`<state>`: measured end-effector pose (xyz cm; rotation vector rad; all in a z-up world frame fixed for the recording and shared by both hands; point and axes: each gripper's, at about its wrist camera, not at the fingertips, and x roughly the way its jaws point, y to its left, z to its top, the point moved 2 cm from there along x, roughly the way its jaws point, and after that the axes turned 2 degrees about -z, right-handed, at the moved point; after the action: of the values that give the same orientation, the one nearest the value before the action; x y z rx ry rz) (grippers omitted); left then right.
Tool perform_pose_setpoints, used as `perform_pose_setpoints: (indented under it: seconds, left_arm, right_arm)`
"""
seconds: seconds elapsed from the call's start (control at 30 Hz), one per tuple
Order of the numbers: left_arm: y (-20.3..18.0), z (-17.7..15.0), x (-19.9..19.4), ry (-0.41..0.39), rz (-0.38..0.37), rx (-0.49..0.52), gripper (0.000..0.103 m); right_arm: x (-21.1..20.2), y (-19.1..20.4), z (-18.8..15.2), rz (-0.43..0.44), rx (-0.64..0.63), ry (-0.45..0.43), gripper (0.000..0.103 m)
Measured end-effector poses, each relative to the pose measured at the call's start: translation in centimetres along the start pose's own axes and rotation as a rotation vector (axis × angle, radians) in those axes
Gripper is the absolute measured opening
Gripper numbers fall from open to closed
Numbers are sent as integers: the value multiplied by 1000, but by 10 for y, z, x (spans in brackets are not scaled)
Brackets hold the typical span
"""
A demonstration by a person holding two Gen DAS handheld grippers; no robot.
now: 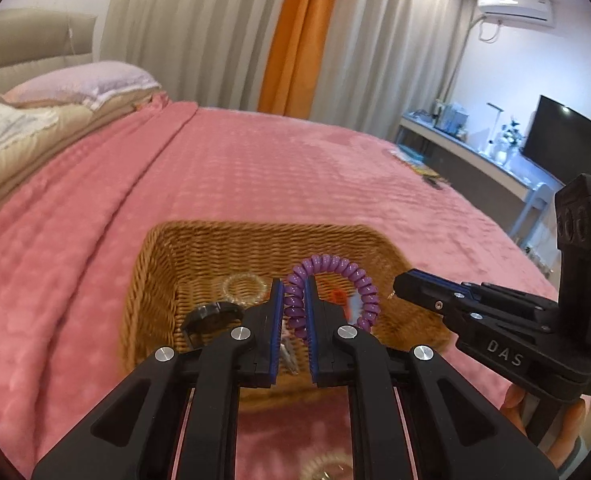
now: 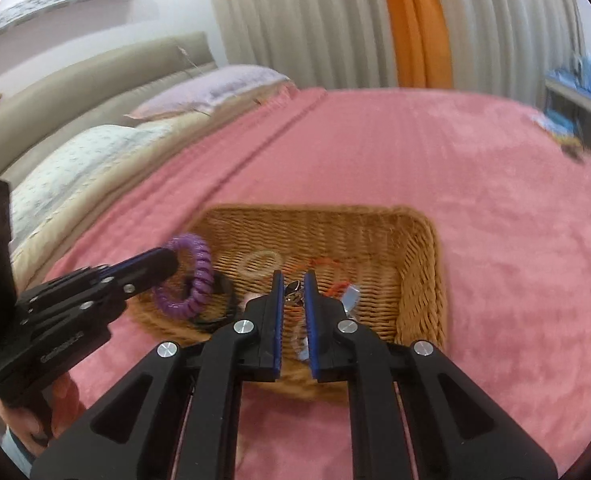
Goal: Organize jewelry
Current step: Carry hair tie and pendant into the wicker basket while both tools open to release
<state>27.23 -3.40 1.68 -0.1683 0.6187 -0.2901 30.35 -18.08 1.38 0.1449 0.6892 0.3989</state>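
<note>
A wicker basket (image 1: 163, 264) sits on a bed covered with a pink blanket (image 1: 255, 168). Both grippers hover over its near side.

The left gripper (image 1: 294, 286) pinches a purple spiral bracelet (image 1: 331, 266) between its blue-lined fingers (image 1: 278, 300). One end of the coil is clamped between the pads, and the rest arches up and to the right, then hangs down over the basket. In the right wrist view the same bracelet (image 2: 191, 276) appears as a loop held at the tip of the left gripper (image 2: 167, 260), above the basket's left rim (image 2: 199, 228).

The right gripper (image 2: 293, 280) has its fingers (image 2: 278, 292) drawn close together with only a narrow gap between them. A small dark and silvery piece shows in that gap, but the blur leaves it unclear whether the pads grip it or it lies in the basket below. Seen from the left wrist camera, the right gripper (image 1: 399, 284) points in from the right over the basket's right edge, its tip looking closed.

Inside the basket lie a clear ring-shaped band (image 2: 261, 262), a black band (image 1: 213, 314), something orange-red (image 2: 335, 286) and a few pale, blurred pieces.

Another clear coil (image 1: 327, 466) lies on the blanket in front of the basket, under the left gripper's frame.

Pillows (image 1: 83, 84) lie at the head of the bed, with grey and orange curtains (image 1: 295, 36) behind it. A hand (image 1: 513, 400) shows under the right gripper's body.
</note>
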Motion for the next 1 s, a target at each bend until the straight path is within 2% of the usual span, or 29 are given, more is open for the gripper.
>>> perform_pose_setpoints:
  seconds: [0.13, 0.33, 0.37, 0.4, 0.43, 0.47, 0.57, 0.63, 0.7, 0.73, 0.77, 1.0]
  left_arm:
    - [13, -10, 26, 48, 12, -11, 9]
    - [22, -19, 41, 77, 16, -19, 11]
    - [22, -18, 39, 70, 16, -19, 12]
    - [22, -18, 36, 61, 12, -23, 26]
    - [22, -18, 31, 47, 11, -27, 37]
    - [20, -18, 27, 31, 13, -28, 40]
    - [20, -17, 7, -5, -3, -38, 42]
    - [21, -16, -9, -29, -22, -61, 54]
    - [21, -17, -31, -66, -39, -76, 57]
    - [21, -17, -41, -78, -42, -75, 57]
    - [20, -19, -51, -89, -44, -73, 57]
    - [19, -44, -121, -126, -57, -58, 57]
  right_arm:
    - [29, -16, -8, 4, 51, 37, 8]
    - [41, -24, -14, 17, 64, 47, 9]
    - [40, -25, -13, 28, 72, 44, 13]
    - [38, -26, -13, 36, 76, 38, 16]
    - [33, -26, -13, 36, 78, 22, 21]
    - [29, -26, -13, 28, 78, 7, 28]
    - [16, -26, -14, 29, 92, -13, 29]
    - [5, -25, -16, 38, 99, -24, 30]
    - [-9, -19, -19, 41, 92, -40, 33]
    - [-20, -14, -21, 45, 87, -55, 42]
    - [-29, -10, -23, 47, 84, -68, 46]
    - [-70, 24, -56, 46, 46, -84, 47]
